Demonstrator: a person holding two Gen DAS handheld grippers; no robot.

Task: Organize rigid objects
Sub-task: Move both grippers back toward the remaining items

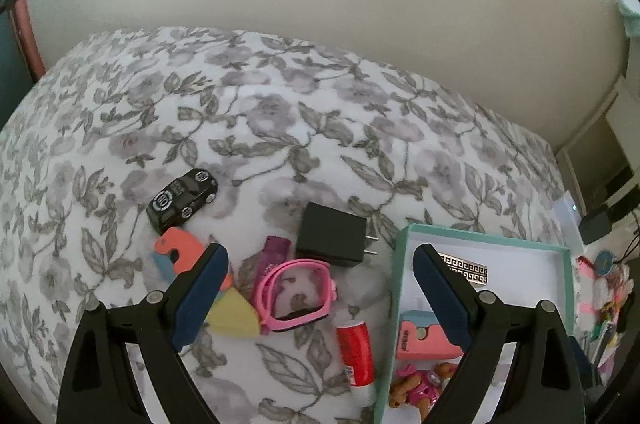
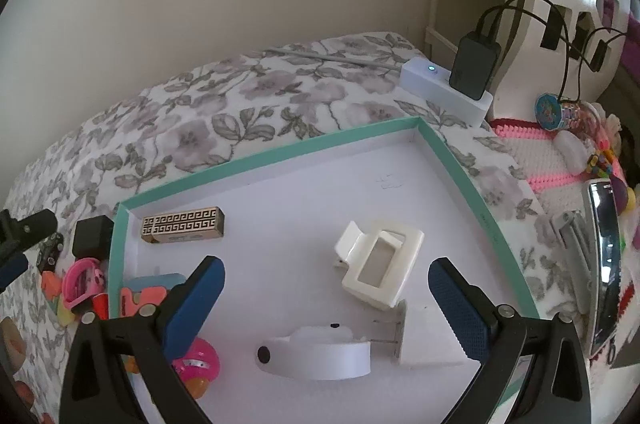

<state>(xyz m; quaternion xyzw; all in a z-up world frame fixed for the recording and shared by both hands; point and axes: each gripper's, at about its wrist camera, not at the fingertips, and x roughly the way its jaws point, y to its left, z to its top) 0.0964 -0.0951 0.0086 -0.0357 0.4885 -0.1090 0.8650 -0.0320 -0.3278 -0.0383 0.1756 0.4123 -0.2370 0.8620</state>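
My left gripper hangs open over loose items on the floral bedspread: a black charger, a pink watch, a purple piece, a red tube, a black toy car and foam shapes. Nothing is between its fingers. My right gripper stands wide open above the teal-rimmed box. The box holds a cream hair clip, a white plug, a white band, a gold patterned bar and pink toys.
A white power strip with a black adapter and cables lies beyond the box's far corner. A pink knitted mat with trinkets and a dark phone sit to the right. A beige wall backs the bed.
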